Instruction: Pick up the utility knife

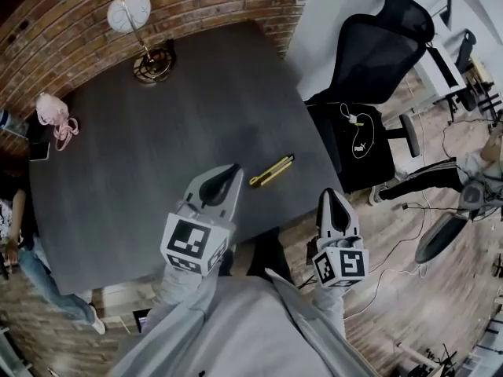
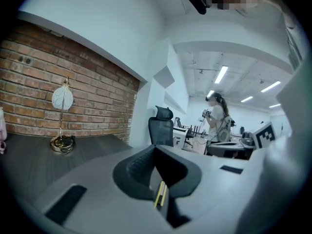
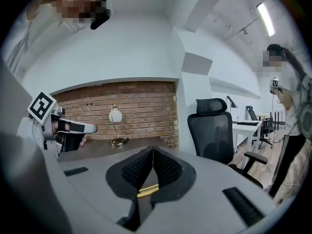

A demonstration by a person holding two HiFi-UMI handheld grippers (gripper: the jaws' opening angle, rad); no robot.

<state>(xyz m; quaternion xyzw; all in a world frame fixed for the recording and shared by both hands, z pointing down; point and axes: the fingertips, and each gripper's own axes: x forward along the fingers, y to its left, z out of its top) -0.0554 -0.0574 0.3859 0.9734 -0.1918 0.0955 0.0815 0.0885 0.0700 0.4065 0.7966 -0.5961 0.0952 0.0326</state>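
Table (image 1: 157, 148): dark grey top, matt, faint wood grain.
Utility knife (image 1: 272, 171): yellow/black body, looks plastic, slight sheen.
Left gripper (image 1: 233, 170) & right gripper (image 1: 331, 195): grey plastic shells, matt, smooth. Inner pads (image 3: 165, 168) black, ribbed, rubbery-looking.
Marker cubes (image 1: 192, 242): matt b/w print.
Wall (image 1: 196, 6): red brick, rough, matt.
Lamp (image 1: 130, 12): frosted white globe, glass-like; base (image 1: 153, 63) brass-like metal, glossy.
Chair (image 1: 377, 45): black mesh back.
Floor (image 1: 393, 234): wood planks, low sheen.
Sleeves (image 1: 236, 328): grey cloth, soft-looking.
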